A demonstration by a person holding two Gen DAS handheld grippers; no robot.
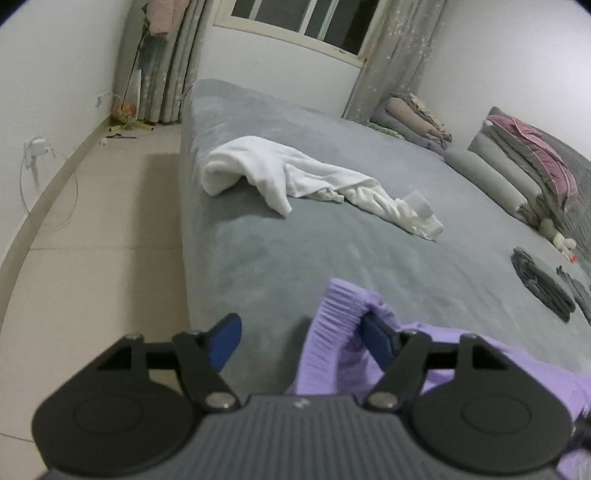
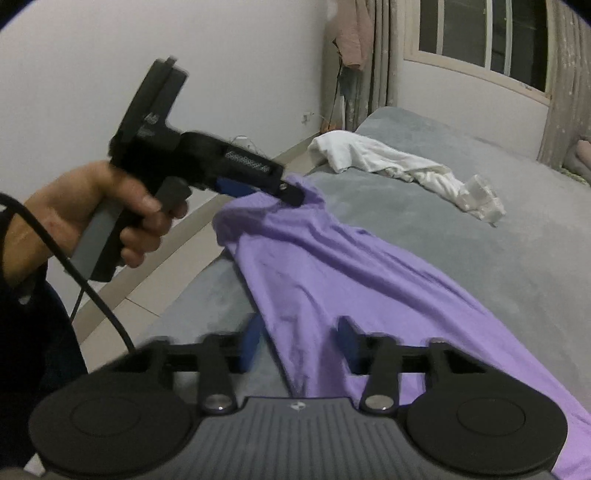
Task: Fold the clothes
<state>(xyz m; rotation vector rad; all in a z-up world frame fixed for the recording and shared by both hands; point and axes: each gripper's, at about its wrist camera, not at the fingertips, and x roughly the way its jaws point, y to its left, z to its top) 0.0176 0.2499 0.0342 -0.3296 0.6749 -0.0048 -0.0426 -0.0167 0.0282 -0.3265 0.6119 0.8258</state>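
A purple garment lies stretched along the grey bed. In the right wrist view a hand holds my left gripper, whose tip lifts one end of the purple cloth. In the left wrist view my left gripper is open, and the ribbed purple hem is draped over its right finger. My right gripper is open low over the bed, its blue fingers straddling the garment's near part. A crumpled white garment lies farther up the bed.
Folded quilts and pillows are stacked at the bed's right side, with small dark grey folded clothes nearby. Tiled floor runs along the bed's left edge. Curtains and a window are at the far wall.
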